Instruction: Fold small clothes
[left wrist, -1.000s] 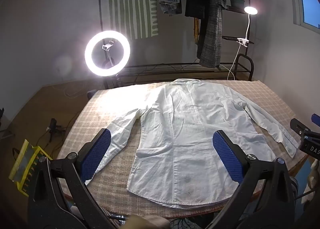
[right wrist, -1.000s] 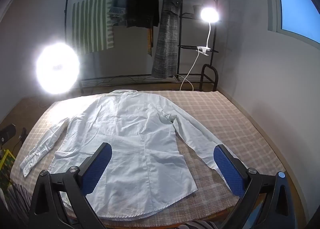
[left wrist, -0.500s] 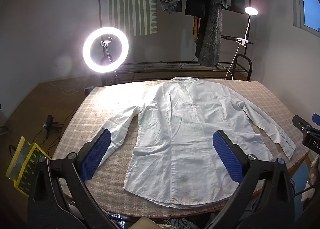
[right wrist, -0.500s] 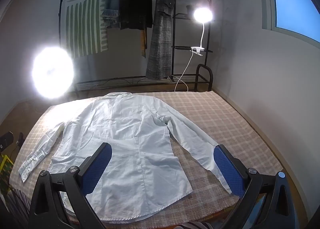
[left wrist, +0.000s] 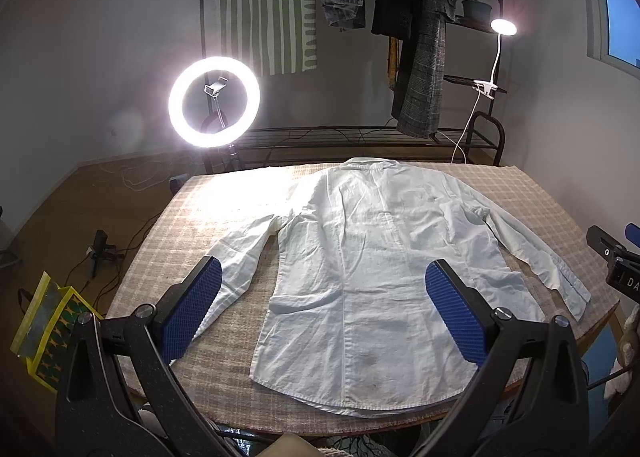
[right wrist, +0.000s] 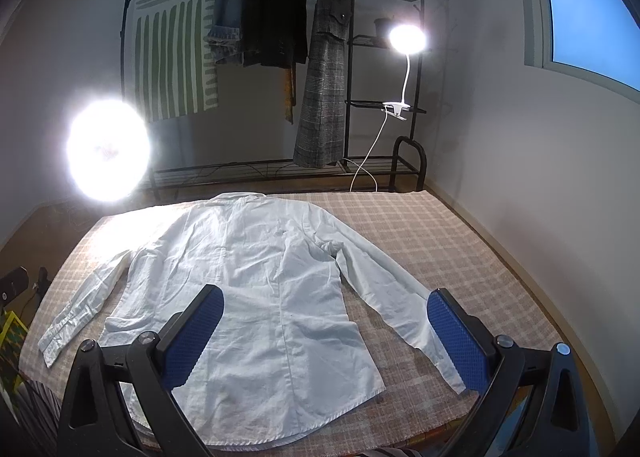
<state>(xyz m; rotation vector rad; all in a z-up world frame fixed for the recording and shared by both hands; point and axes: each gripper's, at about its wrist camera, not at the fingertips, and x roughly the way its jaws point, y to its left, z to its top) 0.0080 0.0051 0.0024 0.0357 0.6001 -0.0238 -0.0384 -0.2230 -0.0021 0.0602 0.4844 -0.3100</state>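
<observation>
A white long-sleeved shirt lies flat, back up, on a checked tablecloth, collar at the far side, hem near me, both sleeves spread outward. It also shows in the right wrist view. My left gripper is open and empty, held above the near hem. My right gripper is open and empty, above the shirt's lower right part and right cuff. The right gripper's edge shows at the right of the left wrist view.
A ring light stands behind the table's far left. A clothes rack with hanging coats and a clip lamp stand behind the table. A wall runs along the right side. A yellow bag sits on the floor at left.
Both grippers have pulled back and risen a little, so the shirt looks slightly smaller and farther. The shirt has not moved.
</observation>
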